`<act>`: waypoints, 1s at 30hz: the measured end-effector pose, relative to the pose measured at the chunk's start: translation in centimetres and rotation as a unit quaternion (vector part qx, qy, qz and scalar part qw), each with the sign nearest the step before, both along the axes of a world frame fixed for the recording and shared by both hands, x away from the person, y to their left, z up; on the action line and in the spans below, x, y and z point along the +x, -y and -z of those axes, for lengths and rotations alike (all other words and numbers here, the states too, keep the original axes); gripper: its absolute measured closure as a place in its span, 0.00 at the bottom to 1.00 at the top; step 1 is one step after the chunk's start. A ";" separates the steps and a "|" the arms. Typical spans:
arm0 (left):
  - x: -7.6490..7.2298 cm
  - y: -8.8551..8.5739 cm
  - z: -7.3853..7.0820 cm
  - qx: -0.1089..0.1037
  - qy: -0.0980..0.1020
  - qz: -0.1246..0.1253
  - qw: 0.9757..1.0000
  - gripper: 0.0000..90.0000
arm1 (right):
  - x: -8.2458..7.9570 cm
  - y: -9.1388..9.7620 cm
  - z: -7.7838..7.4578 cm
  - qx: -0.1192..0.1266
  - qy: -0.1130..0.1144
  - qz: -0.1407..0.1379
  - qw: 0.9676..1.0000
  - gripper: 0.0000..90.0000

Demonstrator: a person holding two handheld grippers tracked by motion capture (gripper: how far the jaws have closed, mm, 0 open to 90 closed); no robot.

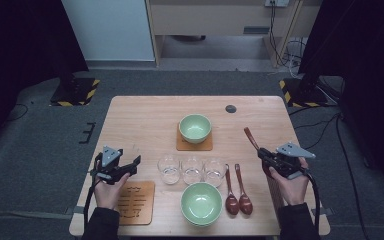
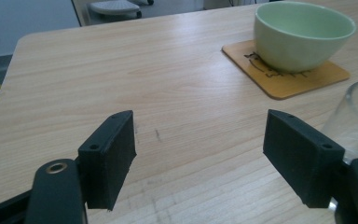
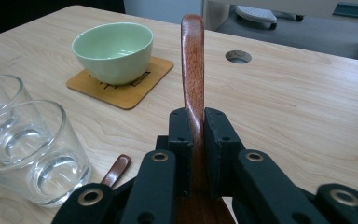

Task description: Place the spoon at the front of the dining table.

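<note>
Right gripper (image 3: 193, 140) was clamped on a wooden spoon (image 3: 192, 60), pads pinching the handle partway along, handle tip sticking out past the jaws and up over the table (image 1: 145, 115). In the high view the spoon (image 1: 250, 137) sat at the table's right side, handle pointing away toward the far edge, its bowl end hidden under the gripper (image 1: 266, 156) and hand.

Left gripper (image 2: 200, 149) stood with jaws apart, nothing between them, held over bare wood at the left, just above an empty coaster (image 1: 136, 201).

Handling, as a judgement: spoon looked light, stiff, lacquered, so probably a bit slippery; a narrow curved handle could pivot in a flat pinch. The grip on the handle seemed fine for carrying; closer to the bowl end would cut swing.

Nearby: three glasses (image 1: 192, 170) in a row, fragile, easy to knock. Two more spoons (image 1: 237, 192) lay beside the near bowl (image 1: 201, 202). Far bowl (image 1: 195, 128) sat on its own coaster (image 1: 180, 145).
</note>
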State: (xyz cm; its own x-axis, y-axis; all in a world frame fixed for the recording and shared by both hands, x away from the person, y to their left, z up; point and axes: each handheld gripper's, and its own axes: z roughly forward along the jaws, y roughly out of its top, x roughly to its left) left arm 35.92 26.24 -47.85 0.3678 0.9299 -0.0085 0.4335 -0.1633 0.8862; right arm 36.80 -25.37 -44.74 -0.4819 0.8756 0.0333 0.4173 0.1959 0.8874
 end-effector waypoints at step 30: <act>-1.3 6.1 -3.5 -0.038 0.049 0.096 0.993 0.30 | -0.2 -0.1 -0.7 0.001 0.019 -0.012 1.000 0.91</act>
